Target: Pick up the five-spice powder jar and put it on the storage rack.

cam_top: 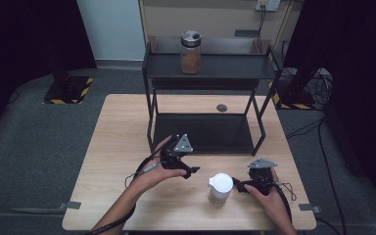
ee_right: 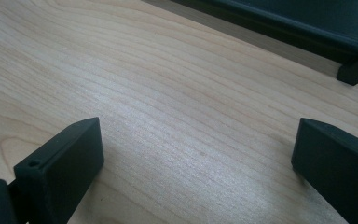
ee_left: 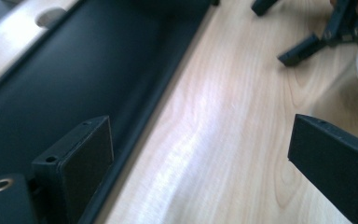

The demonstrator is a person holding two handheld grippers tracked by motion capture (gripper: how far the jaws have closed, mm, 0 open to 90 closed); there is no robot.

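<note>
Pale wood bench carries a black two-tier rack with a brown-filled jar on its top shelf. Near the front edge stands a white-lidded jar, between the left hand-held gripper and right hand-held gripper, nearer the right. Both hold their jaws wide apart over bare wood, gripping nothing.

I count two jars: one glass jar of brown powder with a metal lid on the top shelf, one white-lidded jar on the surface. There is one black two-tier rack, giving two shelves. I carry two grippers, my left gripper and my right gripper, each with two fingers, four in all.
</note>
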